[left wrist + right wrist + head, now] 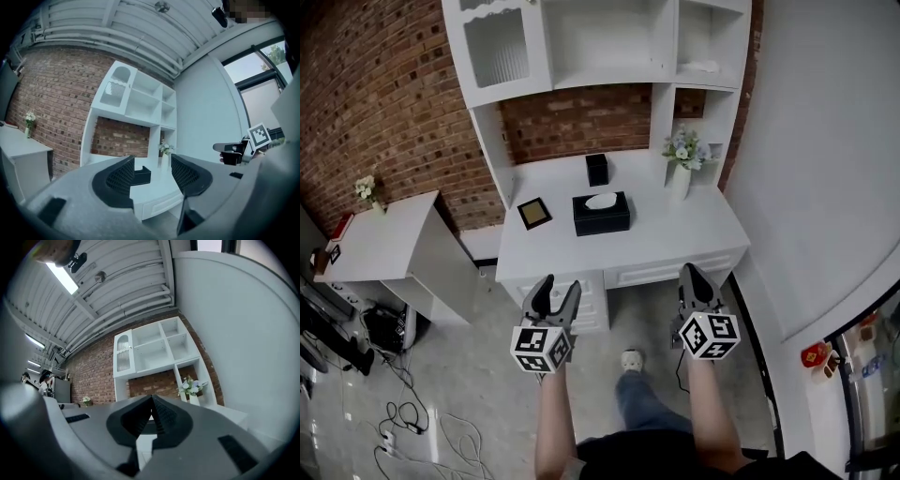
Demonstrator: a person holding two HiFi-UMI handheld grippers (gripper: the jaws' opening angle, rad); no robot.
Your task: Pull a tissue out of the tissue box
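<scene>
A black tissue box (601,213) with a white tissue (601,201) poking from its top sits mid-desk on the white desk (666,236). Both grippers hover over the floor in front of the desk, well short of the box. My left gripper (556,292) is open, jaws spread, and the box (142,175) shows between them in the left gripper view. My right gripper (695,279) is shut, its tips meeting (151,399), with nothing held. The right gripper (234,151) also appears at the right of the left gripper view.
On the desk stand a small black box (597,169), a framed picture (534,213) and a vase of flowers (684,155). White shelves (600,42) rise against a brick wall. A lower white table (380,239) stands left; cables (412,412) lie on the floor.
</scene>
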